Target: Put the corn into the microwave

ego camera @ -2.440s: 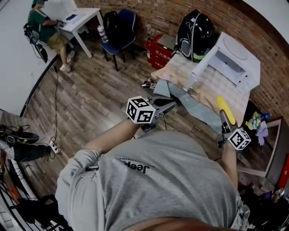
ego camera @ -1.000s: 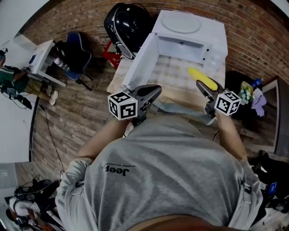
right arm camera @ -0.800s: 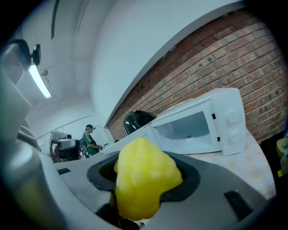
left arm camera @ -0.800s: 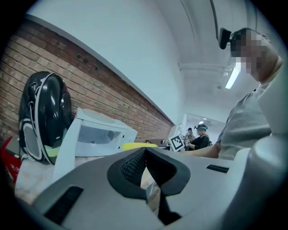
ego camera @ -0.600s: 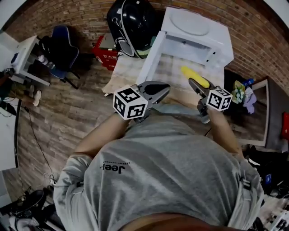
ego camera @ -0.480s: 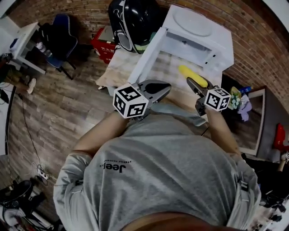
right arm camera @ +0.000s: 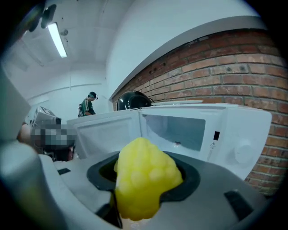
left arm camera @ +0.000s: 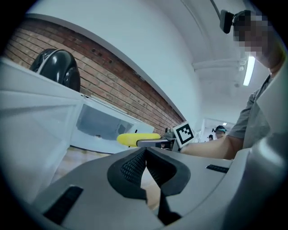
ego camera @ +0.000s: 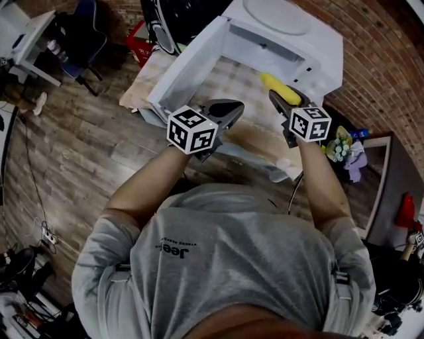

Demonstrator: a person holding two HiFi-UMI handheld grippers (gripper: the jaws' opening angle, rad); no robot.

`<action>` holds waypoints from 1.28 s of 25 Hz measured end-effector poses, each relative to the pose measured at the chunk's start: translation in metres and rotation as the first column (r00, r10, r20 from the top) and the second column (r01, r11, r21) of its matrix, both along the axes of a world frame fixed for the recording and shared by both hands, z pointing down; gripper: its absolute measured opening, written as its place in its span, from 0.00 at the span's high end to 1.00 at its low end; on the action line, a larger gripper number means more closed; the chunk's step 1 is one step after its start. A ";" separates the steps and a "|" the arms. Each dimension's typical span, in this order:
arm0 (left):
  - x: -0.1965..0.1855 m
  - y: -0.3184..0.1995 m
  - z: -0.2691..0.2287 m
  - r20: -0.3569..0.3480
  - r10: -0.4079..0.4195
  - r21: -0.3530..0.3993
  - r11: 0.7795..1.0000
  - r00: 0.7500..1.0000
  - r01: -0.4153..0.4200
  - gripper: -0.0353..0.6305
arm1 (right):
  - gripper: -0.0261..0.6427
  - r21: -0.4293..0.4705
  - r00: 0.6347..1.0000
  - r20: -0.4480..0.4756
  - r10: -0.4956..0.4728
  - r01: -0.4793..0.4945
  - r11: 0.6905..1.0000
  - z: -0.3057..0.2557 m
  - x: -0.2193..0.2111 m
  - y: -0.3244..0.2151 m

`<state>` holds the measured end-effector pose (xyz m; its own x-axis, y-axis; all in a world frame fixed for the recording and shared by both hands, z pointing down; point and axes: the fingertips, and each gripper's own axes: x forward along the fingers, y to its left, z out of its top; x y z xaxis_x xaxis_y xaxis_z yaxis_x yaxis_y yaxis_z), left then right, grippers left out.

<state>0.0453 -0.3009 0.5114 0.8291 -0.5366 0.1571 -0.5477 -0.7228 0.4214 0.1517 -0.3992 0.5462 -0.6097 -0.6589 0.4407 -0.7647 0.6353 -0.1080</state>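
Note:
A yellow corn cob sticks forward out of my right gripper, whose jaws are shut on it. It points at the white microwave, whose door stands swung open to the left, and the cavity shows bare. The cob's tip hangs just in front of the opening. My left gripper sits to the left beside the open door, jaws shut on nothing.
The microwave rests on a table with a checked cloth against a brick wall. A black helmet-like object lies behind the door. A chair and a desk stand far left on the wooden floor.
Both grippers have moved forward and down toward the microwave, and the corn's tip now hangs just before the opening. The head view has swung closer over the table.

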 end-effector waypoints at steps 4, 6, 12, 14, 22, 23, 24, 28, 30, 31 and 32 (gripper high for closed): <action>0.001 -0.019 0.016 0.022 -0.011 -0.004 1.000 1.000 0.011 0.92 | 0.60 0.049 0.993 -0.115 0.028 -0.022 0.999 0.021 -0.005 -0.030; 0.000 -0.027 0.021 0.022 -0.014 -0.004 1.000 1.000 0.014 0.92 | 0.60 0.066 0.986 -0.158 0.045 -0.035 0.997 0.031 -0.009 -0.045; -0.001 -0.050 0.036 0.015 -0.016 -0.005 1.000 1.000 0.017 0.92 | 0.60 0.085 0.980 -0.180 0.089 -0.075 0.994 0.054 -0.030 -0.101; 0.000 -0.053 0.042 0.009 -0.010 -0.009 1.000 1.000 0.011 0.92 | 0.60 0.091 0.980 -0.173 0.095 -0.080 0.993 0.059 -0.040 -0.120; -0.007 -0.061 0.068 -0.002 0.009 -0.029 1.000 1.000 -0.009 0.92 | 0.60 0.104 0.976 -0.178 0.122 -0.105 0.989 0.086 -0.076 -0.196; -0.008 -0.062 0.069 -0.006 0.012 -0.029 1.000 1.000 -0.012 0.92 | 0.60 0.101 0.976 -0.172 0.134 -0.118 0.988 0.088 -0.077 -0.206; -0.008 -0.062 0.070 -0.009 0.017 -0.027 0.999 1.000 -0.018 0.92 | 0.60 0.098 0.975 -0.166 0.144 -0.129 0.987 0.090 -0.078 -0.215; -0.007 -0.062 0.075 0.003 0.035 -0.013 0.999 0.999 -0.035 0.92 | 0.60 0.102 0.969 -0.175 0.173 -0.157 0.982 0.097 -0.080 -0.242; -0.008 -0.063 0.077 0.003 0.036 -0.016 0.999 0.999 -0.035 0.92 | 0.60 0.103 0.965 -0.189 0.180 -0.163 0.981 0.101 -0.082 -0.251; -0.009 -0.064 0.078 0.001 0.035 -0.019 0.999 0.999 -0.035 0.92 | 0.60 0.103 0.964 -0.197 0.181 -0.163 0.981 0.102 -0.083 -0.254; -0.009 -0.065 0.080 -0.001 0.035 -0.021 0.999 0.999 -0.035 0.92 | 0.60 0.105 0.962 -0.204 0.181 -0.162 0.981 0.103 -0.084 -0.257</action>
